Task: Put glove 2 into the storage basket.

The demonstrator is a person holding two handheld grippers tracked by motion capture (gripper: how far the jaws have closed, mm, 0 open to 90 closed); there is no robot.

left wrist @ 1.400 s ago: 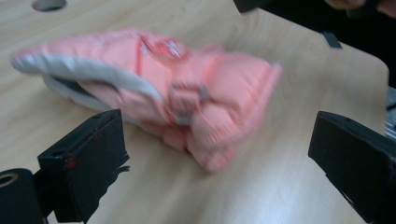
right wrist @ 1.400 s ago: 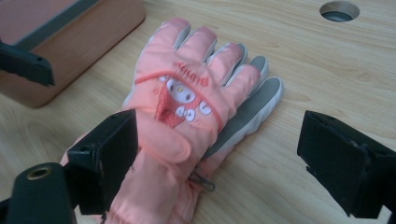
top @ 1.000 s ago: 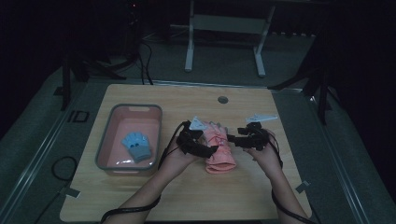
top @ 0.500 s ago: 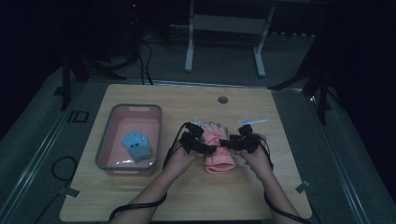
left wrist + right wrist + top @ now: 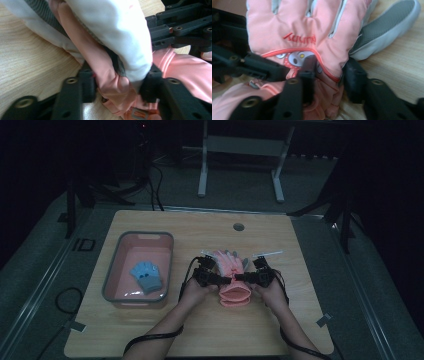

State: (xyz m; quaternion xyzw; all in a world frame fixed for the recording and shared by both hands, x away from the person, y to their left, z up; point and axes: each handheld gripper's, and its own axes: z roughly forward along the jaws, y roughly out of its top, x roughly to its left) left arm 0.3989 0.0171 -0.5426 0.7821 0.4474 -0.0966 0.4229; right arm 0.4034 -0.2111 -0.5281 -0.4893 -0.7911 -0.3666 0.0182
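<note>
A dim room with dark stands and a grey floor is seen behind a light wooden table [image 5: 150, 335]. On the table's left half a pink rectangular tub with a grey rim [image 5: 111, 282] is set, and a small blue knitted glove [image 5: 147, 276] lies inside it. Near the middle of the table a pink ski glove [image 5: 233, 276] is laid with its cuff toward the person, on top of a grey-and-white glove [image 5: 387, 32].

The left gripper [image 5: 218, 280] is clamped on the pink glove's left edge, fabric being pinched between its jaws; the right gripper [image 5: 245, 277] is clamped on the right edge near the cuff. Both sets of jaws have just been closing. Compared with a second ago, both grippers are seen lower and drawn closer together over the glove.
</note>
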